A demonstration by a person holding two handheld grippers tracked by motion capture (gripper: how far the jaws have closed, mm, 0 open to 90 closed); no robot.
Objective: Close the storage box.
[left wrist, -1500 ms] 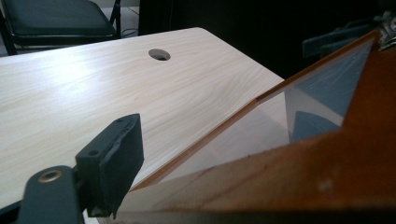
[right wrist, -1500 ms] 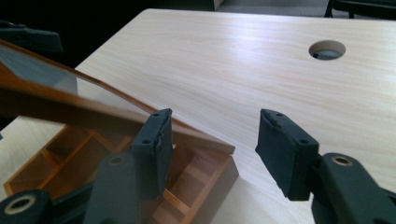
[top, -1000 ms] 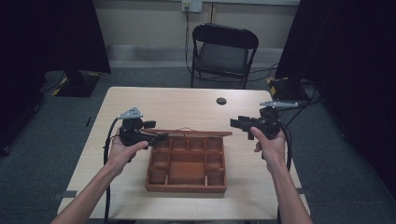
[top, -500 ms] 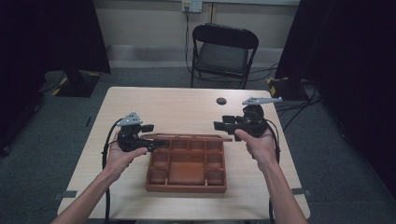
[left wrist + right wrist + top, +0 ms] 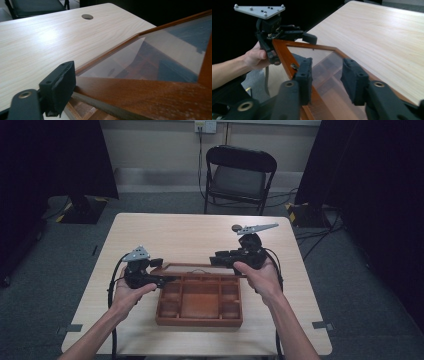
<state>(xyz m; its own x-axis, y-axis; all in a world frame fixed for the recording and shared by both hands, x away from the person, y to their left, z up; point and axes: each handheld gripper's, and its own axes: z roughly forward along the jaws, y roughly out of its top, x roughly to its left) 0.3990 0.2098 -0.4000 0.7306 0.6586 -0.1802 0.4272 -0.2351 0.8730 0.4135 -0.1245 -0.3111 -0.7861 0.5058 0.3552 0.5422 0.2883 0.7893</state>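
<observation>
Dark curtains close off both sides of the room, with a black folding chair point(image 5: 240, 175) pushed back behind a pale wooden table point(image 5: 175, 235). On that table, near the person's edge, sits a brown wooden box point(image 5: 200, 297) divided into compartments, and its glass-paned lid point(image 5: 197, 268) stands raised along the far side, hinged up at a slant. The work in hand looks like swinging this lid, though which way cannot be read from these pictures. The left gripper point(image 5: 155, 279) is clamped on the lid's wooden frame at its left end; in the left gripper view 1 black pad point(image 5: 58, 86) presses against the frame point(image 5: 140, 97), the other jaw hidden beneath it. The right gripper point(image 5: 220, 257) sits at the lid's right end with its jaws spread apart: the right gripper view shows 2 pads point(image 5: 303, 77) straddling the frame edge without pinching it. My judgement is that the next move calls for the right jaws to close on the frame, or to pull clear, so that both ends travel together and the pane does not twist on its hinges. The high view gives the whole layout and the small round grommet point(image 5: 236, 227) in the tabletop; the right gripper view alone reveals a small metal latch point(image 5: 293, 66) on the frame and the left hand point(image 5: 258, 58) beyond it.
</observation>
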